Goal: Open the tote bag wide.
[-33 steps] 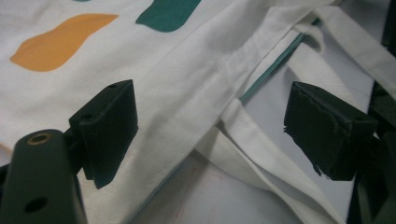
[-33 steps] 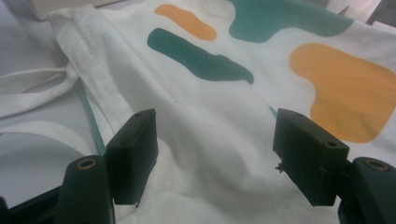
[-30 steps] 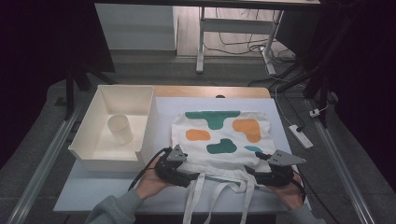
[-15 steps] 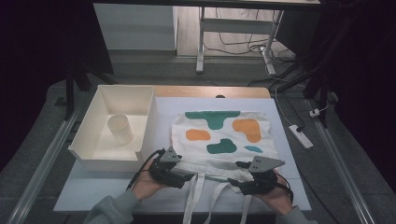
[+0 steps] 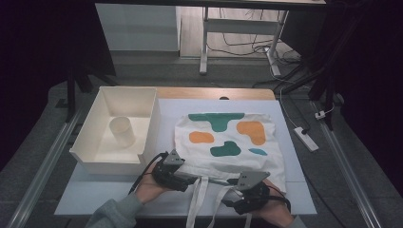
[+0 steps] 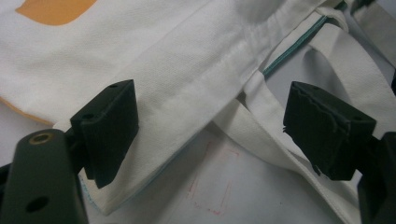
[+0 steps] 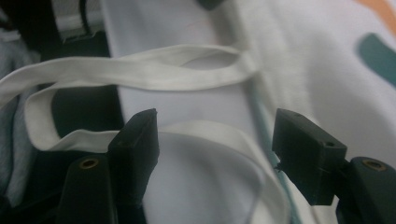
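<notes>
Two grippers work the near hem of a white tote bag (image 5: pixel 228 142) lying flat on the table (image 5: pixel 166 109). Left gripper (image 5: pixel 190 179), at seven o'clock of the bag, has its jaws spread astride the hem; right gripper (image 5: pixel 240 192), at six o'clock, has its jaws spread over a handle strap (image 7: pixel 140 70), gripping nothing.

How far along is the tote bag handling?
Done: tote bag lies flat on the table, handles trailing toward the person. In hand: left gripper and right gripper, both open, sit at its near hem; nothing gripped. Left: closing on it and whatever follows.
</notes>
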The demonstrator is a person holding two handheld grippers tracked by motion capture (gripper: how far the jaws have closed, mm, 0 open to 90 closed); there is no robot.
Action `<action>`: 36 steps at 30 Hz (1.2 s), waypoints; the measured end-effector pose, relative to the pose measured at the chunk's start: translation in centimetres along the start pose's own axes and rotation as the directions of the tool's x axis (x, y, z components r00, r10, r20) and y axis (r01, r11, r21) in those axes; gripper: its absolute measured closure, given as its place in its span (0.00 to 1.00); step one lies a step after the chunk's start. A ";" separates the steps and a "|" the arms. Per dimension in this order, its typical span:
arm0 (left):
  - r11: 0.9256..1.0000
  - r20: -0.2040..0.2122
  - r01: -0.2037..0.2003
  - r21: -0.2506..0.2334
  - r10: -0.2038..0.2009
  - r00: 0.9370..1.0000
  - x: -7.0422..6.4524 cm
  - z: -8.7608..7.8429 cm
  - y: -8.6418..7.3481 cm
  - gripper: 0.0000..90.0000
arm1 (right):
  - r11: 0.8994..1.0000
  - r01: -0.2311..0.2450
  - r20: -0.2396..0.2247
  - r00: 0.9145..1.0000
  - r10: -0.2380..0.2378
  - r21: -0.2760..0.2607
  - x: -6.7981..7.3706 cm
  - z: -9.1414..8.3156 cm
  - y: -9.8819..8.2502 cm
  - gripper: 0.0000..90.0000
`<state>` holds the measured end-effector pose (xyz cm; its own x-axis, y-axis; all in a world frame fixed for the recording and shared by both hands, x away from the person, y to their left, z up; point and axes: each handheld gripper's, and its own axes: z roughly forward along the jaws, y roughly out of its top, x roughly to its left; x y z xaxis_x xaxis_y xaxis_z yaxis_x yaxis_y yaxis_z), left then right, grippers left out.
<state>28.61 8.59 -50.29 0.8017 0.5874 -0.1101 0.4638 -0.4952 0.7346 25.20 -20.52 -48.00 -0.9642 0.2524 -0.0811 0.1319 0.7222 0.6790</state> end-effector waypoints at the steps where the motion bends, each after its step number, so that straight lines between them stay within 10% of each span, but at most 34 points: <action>1: 1.000 0.002 -0.003 0.003 0.003 1.000 0.0 0.0 0.0 0.20 | 1.000 0.000 0.000 1.000 0.000 0.000 0.0 0.0 0.0 0.35; 14: 1.000 -0.001 0.002 0.003 -0.002 1.000 0.0 0.2 -0.1 0.20 | 0.988 0.064 0.050 0.996 -0.072 0.144 0.3 3.6 -0.2 0.40; 20: 1.000 -0.003 -0.003 0.006 0.003 1.000 0.0 0.1 -0.1 0.20 | 0.985 0.040 0.113 0.992 -0.060 0.167 0.0 4.2 -0.1 0.75; 26: 1.000 -0.013 -0.001 0.005 0.001 1.000 0.0 -0.1 -0.1 0.19 | 0.996 0.015 0.141 0.990 -0.027 0.085 -0.3 2.9 0.1 0.97; 36: 1.000 -0.019 0.012 -0.015 -0.012 1.000 0.2 -0.5 -0.1 0.19 | 0.993 -0.056 0.211 0.975 0.077 -0.105 -2.1 -0.3 0.4 0.97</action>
<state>28.54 9.14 -50.07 0.7886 0.6057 -0.1060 0.4676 -0.4786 0.7431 27.25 -20.94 -47.33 -0.8810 0.4372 -0.1806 0.1607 0.6357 0.7550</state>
